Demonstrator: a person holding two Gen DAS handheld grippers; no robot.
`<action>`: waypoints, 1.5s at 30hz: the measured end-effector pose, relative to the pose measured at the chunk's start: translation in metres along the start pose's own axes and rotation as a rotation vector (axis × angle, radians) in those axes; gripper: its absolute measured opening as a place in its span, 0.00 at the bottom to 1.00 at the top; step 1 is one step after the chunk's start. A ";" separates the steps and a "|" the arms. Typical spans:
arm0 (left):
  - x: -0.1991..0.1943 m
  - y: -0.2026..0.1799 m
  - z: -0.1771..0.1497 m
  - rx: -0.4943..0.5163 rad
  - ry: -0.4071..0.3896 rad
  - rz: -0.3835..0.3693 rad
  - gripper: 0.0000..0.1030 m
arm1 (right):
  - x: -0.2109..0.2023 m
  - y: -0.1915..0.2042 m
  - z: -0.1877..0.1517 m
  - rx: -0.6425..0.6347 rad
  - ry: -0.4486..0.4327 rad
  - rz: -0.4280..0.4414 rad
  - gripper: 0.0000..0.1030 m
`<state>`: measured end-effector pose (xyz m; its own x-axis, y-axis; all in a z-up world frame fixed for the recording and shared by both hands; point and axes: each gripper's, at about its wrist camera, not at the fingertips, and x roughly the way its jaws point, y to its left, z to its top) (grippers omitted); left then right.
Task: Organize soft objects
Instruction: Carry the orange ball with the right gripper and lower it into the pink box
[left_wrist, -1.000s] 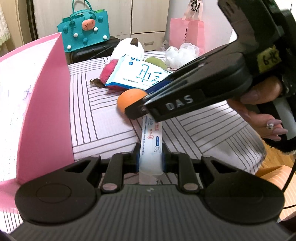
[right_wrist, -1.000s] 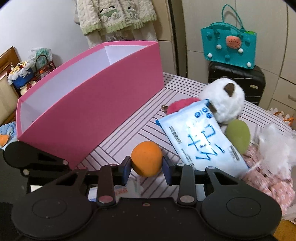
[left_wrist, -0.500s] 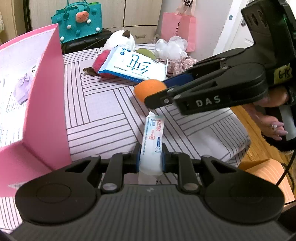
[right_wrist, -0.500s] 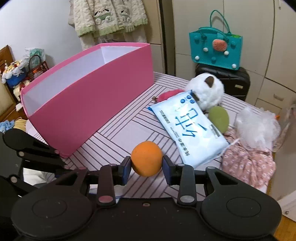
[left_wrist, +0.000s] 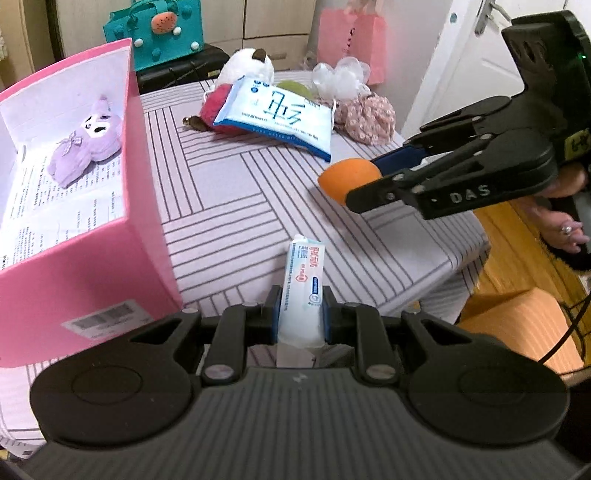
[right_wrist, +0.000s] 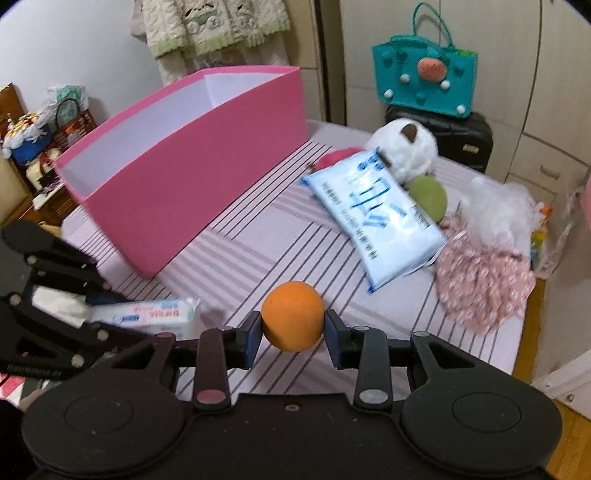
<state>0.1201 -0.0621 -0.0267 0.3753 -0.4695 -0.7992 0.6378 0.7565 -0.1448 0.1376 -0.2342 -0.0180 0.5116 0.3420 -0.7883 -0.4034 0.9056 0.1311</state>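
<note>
- Left gripper (left_wrist: 300, 317): clamped on a small tissue pack (left_wrist: 303, 288), pinched across its lower half, upper end sticking out forward over the striped table (left_wrist: 229, 192).
- Tissue pack: probably very light and squashy, film wrapper likely slick; held near one end, so liable to droop or slide; better gripped at mid-length, across the narrow sides.
- Right gripper (right_wrist: 293, 329): closed on an orange ball (right_wrist: 293, 320), pads on its two sides at about the widest line, ball held clear above the table.
- Orange ball: looks like foam, light and springy; round, so apt to squirt out if pinched off-centre; present hold across the middle looks sound.
- Pink box (left_wrist: 144, 206): at the left of the table, open on top, a purple plush toy (left_wrist: 86, 142) already lying inside; likely the place for both held things.
- Waiting at the far side of the table, close together: a large wipes pack (right_wrist: 373, 218) leaning on a white plush (right_wrist: 402, 147), a green ball (right_wrist: 428, 197), a floral cloth bundle (right_wrist: 484, 280), a white mesh puff (right_wrist: 498, 210).
- Wipes pack: likely the heaviest and floppy, wider than the others; best taken across a short edge or the middle.
</note>
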 end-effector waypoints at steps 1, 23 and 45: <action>-0.002 0.001 -0.001 0.003 0.010 -0.001 0.19 | -0.001 0.002 -0.001 0.003 0.010 0.016 0.40; -0.124 0.049 0.002 -0.076 -0.002 -0.019 0.19 | -0.058 0.085 0.068 -0.169 0.024 0.164 0.40; -0.133 0.154 0.060 -0.189 -0.191 0.196 0.18 | 0.013 0.126 0.182 -0.317 -0.096 0.150 0.40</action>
<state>0.2093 0.0895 0.0920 0.6097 -0.3700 -0.7010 0.4118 0.9035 -0.1187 0.2321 -0.0697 0.0976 0.4913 0.5008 -0.7126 -0.6868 0.7259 0.0367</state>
